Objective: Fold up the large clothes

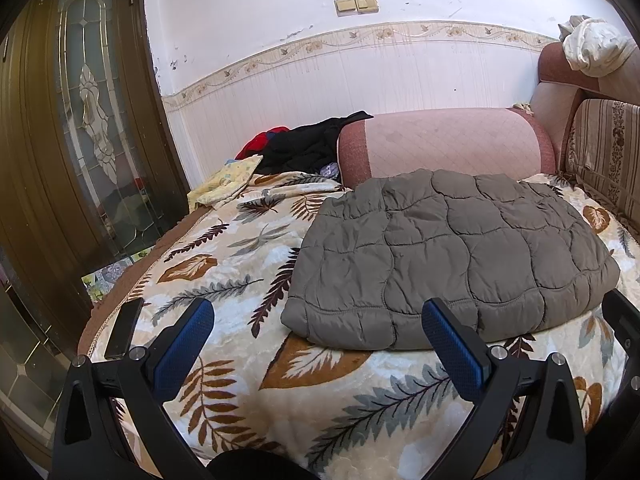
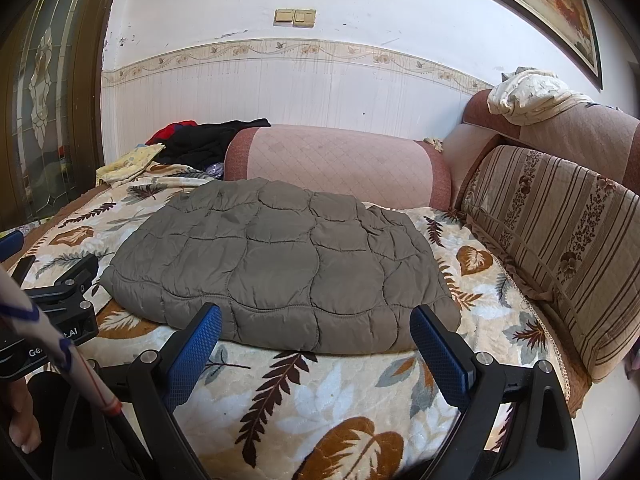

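Grey quilted jacket [image 1: 448,256] lies on the leaf-print blanket [image 1: 248,364] over the sofa seat, in front of the pink bolster [image 1: 444,140], already looking like a compact folded rectangle. Left hand-held gripper [image 1: 320,344] wide, empty, just short of the near edge. Right hand-held gripper [image 2: 316,348] same. Folding looks near done; next likely another fold or tidy, needing a grip on the near hem.

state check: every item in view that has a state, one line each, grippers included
left gripper: open, empty, hovering short of the jacket
right gripper: open, empty, at the jacket's near edge
grey quilted jacket: folded into a flat bundle on the leaf-print blanket
black garment: crumpled, unfolded, beside the bolster
white cloth: bunched on the sofa back
phone: lying flat, screen dark
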Tool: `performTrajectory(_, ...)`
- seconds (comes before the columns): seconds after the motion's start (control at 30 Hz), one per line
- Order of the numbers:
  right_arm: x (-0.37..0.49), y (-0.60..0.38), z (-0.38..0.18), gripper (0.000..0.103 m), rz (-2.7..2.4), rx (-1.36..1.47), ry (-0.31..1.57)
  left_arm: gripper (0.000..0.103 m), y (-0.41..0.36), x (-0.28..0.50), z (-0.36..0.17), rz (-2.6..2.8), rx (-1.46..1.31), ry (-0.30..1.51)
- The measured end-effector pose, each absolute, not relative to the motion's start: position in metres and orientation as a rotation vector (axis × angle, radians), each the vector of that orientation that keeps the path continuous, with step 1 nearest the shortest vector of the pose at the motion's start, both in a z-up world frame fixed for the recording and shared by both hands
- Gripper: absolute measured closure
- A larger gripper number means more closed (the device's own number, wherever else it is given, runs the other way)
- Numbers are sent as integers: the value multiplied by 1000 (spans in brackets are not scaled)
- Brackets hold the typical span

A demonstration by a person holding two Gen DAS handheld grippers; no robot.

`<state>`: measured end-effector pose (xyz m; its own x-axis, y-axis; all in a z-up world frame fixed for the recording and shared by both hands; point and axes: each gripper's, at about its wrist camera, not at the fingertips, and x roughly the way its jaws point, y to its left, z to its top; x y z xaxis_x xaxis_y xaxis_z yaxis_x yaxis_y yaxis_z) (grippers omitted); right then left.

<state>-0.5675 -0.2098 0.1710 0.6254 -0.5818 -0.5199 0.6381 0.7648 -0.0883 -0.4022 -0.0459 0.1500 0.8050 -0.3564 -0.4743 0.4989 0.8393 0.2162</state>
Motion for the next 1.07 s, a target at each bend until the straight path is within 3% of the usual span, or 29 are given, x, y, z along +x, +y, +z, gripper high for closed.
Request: performTrajectory(1.07,-570,-212,172,6,-702,107,553,0,-43,-407,152,-490,340,424)
